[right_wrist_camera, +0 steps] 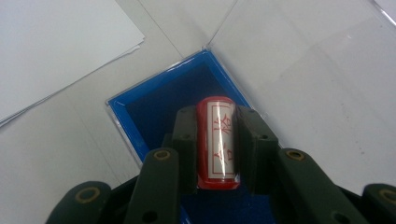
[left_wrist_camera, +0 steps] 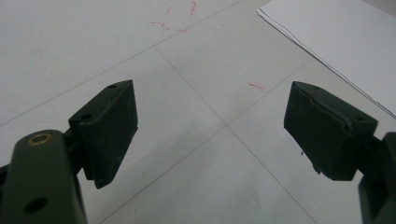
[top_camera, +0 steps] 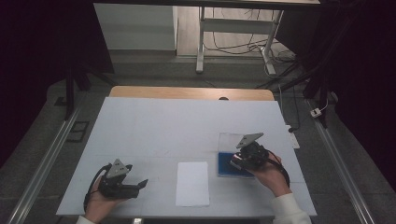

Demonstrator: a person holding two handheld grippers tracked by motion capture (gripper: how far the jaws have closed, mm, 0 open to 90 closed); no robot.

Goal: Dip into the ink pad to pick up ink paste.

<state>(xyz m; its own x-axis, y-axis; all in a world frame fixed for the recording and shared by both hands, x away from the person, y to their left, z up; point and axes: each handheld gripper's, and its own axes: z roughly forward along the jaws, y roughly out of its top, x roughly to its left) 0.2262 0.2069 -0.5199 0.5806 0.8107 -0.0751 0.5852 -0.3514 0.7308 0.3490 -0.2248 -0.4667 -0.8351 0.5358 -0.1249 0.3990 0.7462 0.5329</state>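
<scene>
Slippage is your main risk: your right claw (right_wrist_camera: 218, 140) pinches the red stamp (right_wrist_camera: 218, 142) by its smooth round sides, so a loosened squeeze could let it slide out into the blue ink pad tray (right_wrist_camera: 154, 107) below. The stamp sits between the jaws directly over that tray, whose clear lid (right_wrist_camera: 317, 70) lies folded open on the worktop (top_camera: 154, 126). Catch the lid's edge as you move and you may drag the whole case. Any ink on the stamp's end could also smear the white paper (top_camera: 192, 183) if you set it down tilted.

The stamp's long axis runs along the jaws, pointing away from your hand toward the tray's far corner; which end carries the seal face is probably the hidden one, but you can't confirm that here.

Your left claw (left_wrist_camera: 210, 126) is spread wide and empty, just above the worktop near the paper.
</scene>
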